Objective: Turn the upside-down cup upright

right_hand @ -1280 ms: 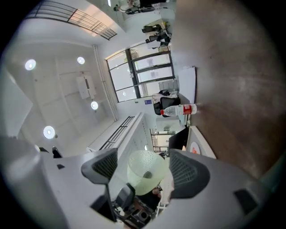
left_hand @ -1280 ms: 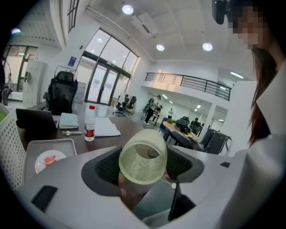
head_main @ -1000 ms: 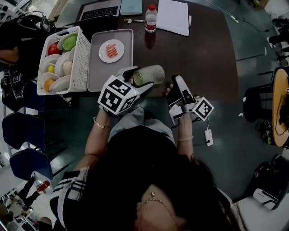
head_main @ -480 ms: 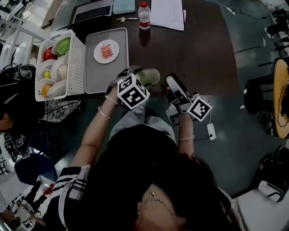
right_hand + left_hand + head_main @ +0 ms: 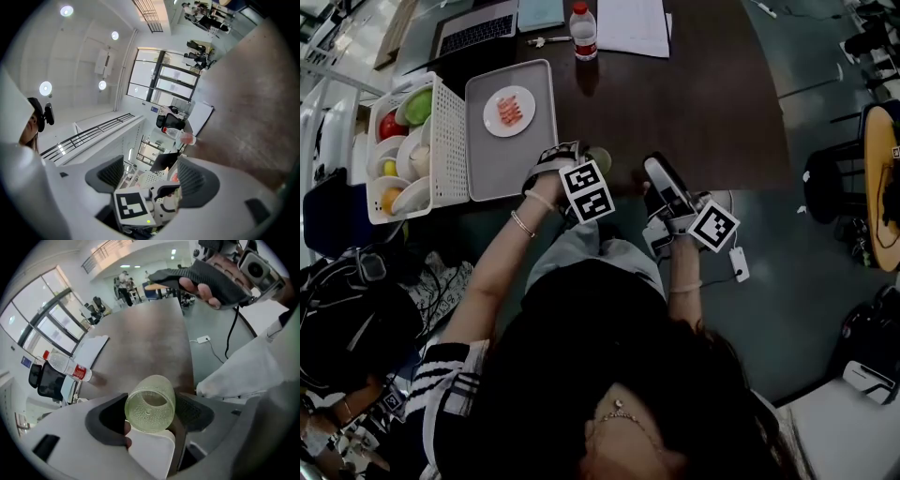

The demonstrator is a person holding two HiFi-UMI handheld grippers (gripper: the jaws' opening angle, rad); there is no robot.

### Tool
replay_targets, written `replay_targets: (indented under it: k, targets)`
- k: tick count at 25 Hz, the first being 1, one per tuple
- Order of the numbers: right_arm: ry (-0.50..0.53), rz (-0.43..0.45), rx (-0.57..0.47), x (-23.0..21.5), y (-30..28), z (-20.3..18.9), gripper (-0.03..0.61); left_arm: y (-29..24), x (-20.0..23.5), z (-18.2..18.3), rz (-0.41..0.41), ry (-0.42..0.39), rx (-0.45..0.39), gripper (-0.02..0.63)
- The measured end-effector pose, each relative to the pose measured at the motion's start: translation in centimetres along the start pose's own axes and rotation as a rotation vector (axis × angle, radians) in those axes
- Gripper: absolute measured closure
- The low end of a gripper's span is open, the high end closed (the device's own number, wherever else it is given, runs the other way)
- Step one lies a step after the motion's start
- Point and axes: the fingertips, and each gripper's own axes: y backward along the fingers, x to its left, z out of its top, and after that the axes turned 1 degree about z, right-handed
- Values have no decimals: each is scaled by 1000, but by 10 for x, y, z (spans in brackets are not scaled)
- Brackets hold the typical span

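I am holding the cup (image 5: 150, 404) clamped in my left gripper (image 5: 577, 161), base down over the bench's (image 5: 150, 338) near edge. I am aiming to seat it flat before releasing.

On the bench (image 5: 712, 112) we see a grey tray (image 5: 492, 169) at eleven o'clock bearing a plate (image 5: 525, 120), a white basket (image 5: 450, 141) at its nine, and a water bottle (image 5: 582, 36) at twelve.

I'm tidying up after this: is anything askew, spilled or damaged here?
Only the green cup, clamped in the left claw near the table's near edge, is tilted rather than upright. Nothing looks spilled or broken.
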Motion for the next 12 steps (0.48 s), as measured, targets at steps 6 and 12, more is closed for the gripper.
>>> replay_targets:
  k: [6,12]
  targets:
    - [-30,12,-17,-1,3,-2,201,-16,-6,-7,2,-79,54,291]
    - [-67,15,-29,-2,5,-1,201,-20,-6,-2,1,-98,49,291]
